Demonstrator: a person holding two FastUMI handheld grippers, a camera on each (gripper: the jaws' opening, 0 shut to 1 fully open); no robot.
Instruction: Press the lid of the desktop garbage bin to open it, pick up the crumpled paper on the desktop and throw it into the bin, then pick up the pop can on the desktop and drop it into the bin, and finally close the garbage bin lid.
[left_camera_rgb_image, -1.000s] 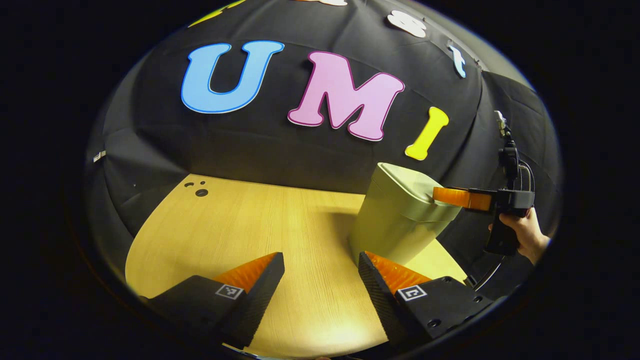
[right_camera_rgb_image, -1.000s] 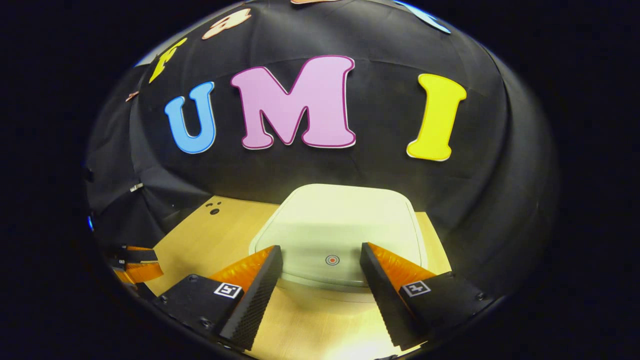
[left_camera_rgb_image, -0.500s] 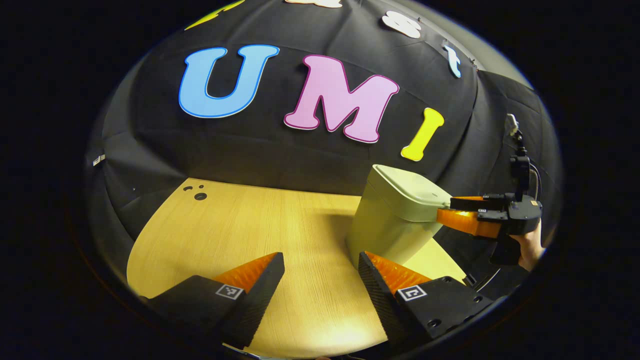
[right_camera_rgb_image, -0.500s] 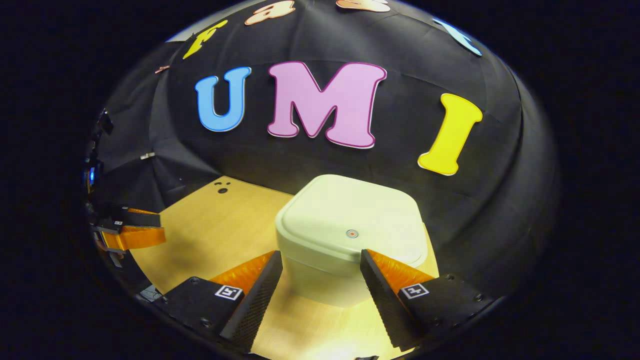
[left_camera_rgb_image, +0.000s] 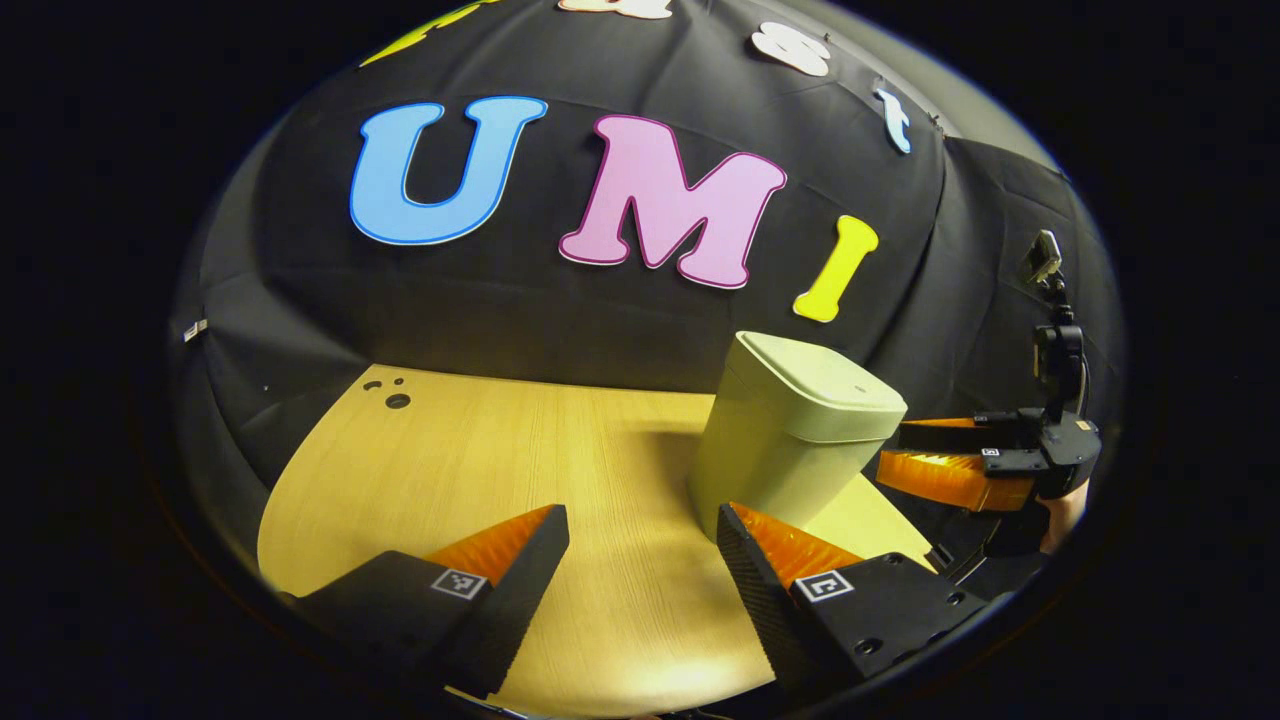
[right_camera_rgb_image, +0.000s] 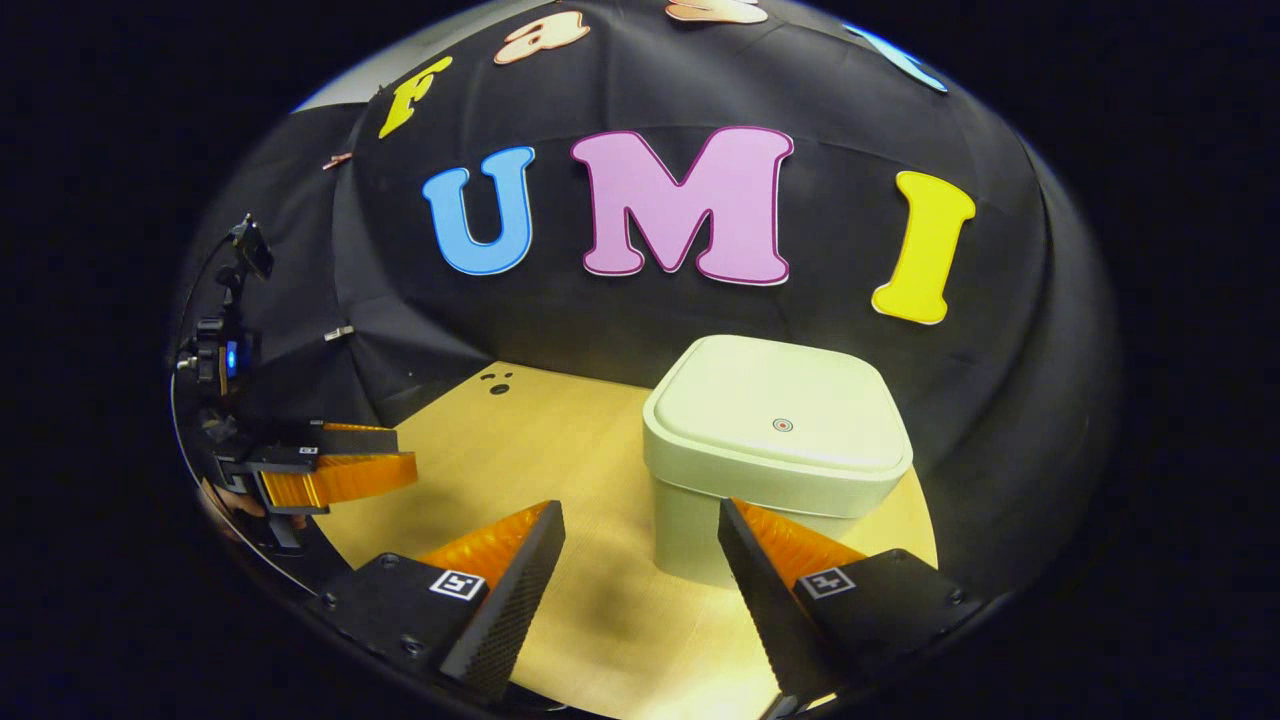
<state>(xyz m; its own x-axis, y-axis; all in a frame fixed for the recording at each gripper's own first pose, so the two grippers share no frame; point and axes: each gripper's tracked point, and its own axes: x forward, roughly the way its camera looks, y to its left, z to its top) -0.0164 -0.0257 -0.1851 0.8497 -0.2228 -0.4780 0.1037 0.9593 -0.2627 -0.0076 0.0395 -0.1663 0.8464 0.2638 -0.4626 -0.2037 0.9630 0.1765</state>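
Pale green plastic garbage bin (right_camera_rgb_image: 775, 450) stands on the light wooden table (left_camera_rgb_image: 480, 470), lid closed. Right gripper (right_camera_rgb_image: 640, 560) hovers just before it, fingers spread; left gripper (left_camera_rgb_image: 640, 560), also spread, sits farther left.

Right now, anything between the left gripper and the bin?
Nothing. In the left gripper view, bare wooden desktop runs from the open left gripper to the closed bin. The right gripper view shows the same bare stretch.
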